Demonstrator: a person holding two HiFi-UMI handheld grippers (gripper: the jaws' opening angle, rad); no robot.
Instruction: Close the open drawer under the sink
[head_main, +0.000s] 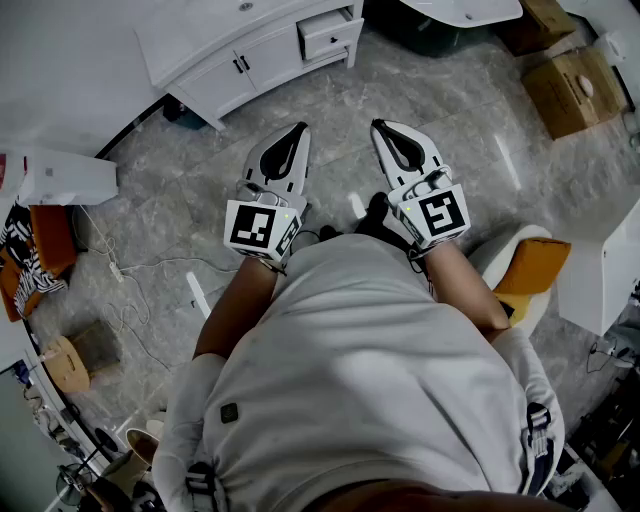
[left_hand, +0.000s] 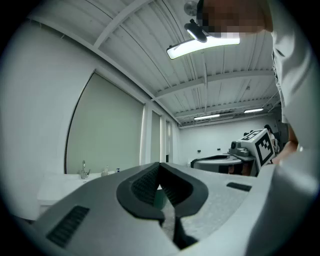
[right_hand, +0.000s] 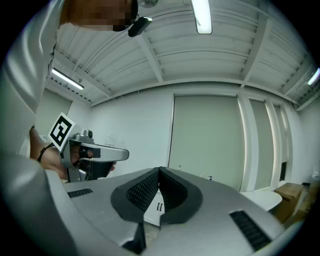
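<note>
White drawer (head_main: 330, 33), grey marbled floor (head_main: 200, 200), white-and-black left tool (head_main: 299, 128), right tool (head_main: 378, 126) alike, brown cardboard box (head_main: 570, 90)

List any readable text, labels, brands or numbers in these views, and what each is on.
No text is readable in any view.
Left gripper, left marker cube: black-and-white square pattern only, no letters.
Right gripper, right marker cube: the same, pattern only.
Cardboard box: pale patch on top, too small to read.
White box at the left edge: red patch beside it, too blurred to read.
</note>
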